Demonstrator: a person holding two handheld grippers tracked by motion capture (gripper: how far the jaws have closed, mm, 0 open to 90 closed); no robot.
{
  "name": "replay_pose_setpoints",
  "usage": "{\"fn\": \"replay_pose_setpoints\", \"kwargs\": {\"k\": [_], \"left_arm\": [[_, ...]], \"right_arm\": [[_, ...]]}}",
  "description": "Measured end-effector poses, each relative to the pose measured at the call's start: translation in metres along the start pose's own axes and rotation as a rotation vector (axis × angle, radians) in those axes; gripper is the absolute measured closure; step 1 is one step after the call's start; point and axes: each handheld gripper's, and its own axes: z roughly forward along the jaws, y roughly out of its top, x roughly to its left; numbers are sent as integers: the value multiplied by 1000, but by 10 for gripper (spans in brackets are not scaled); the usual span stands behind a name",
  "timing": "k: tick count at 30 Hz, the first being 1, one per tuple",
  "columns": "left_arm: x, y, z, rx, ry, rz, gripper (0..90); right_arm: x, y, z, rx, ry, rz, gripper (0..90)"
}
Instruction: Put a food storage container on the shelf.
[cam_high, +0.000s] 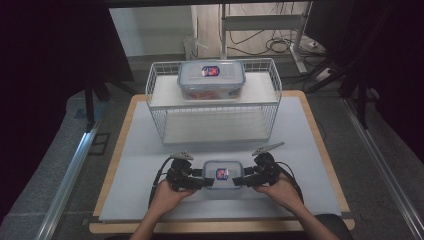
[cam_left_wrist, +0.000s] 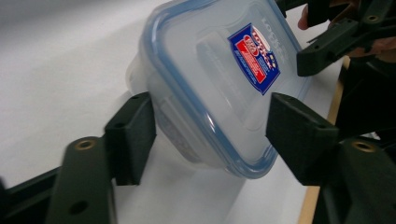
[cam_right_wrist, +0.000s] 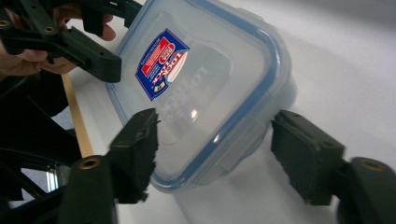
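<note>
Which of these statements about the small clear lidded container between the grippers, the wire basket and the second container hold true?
1. The small clear plastic container with a blue-rimmed lid lies between the left gripper and the right gripper. True.
2. Its lid is off. False: the lid is on.
3. A larger clear lidded container sits on the upper shelf of the white wire basket. True.
4. The small container bears no label. False: a red and blue label is on its lid.
</note>
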Motion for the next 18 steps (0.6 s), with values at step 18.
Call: {"fn": "replay_pose_setpoints", "kwargs": {"k": [18], "left_arm": [[1, -13, -10, -58, -70, -99, 524]], "right_arm": [[-7, -11, -12, -47, 108, 88, 549]]}}
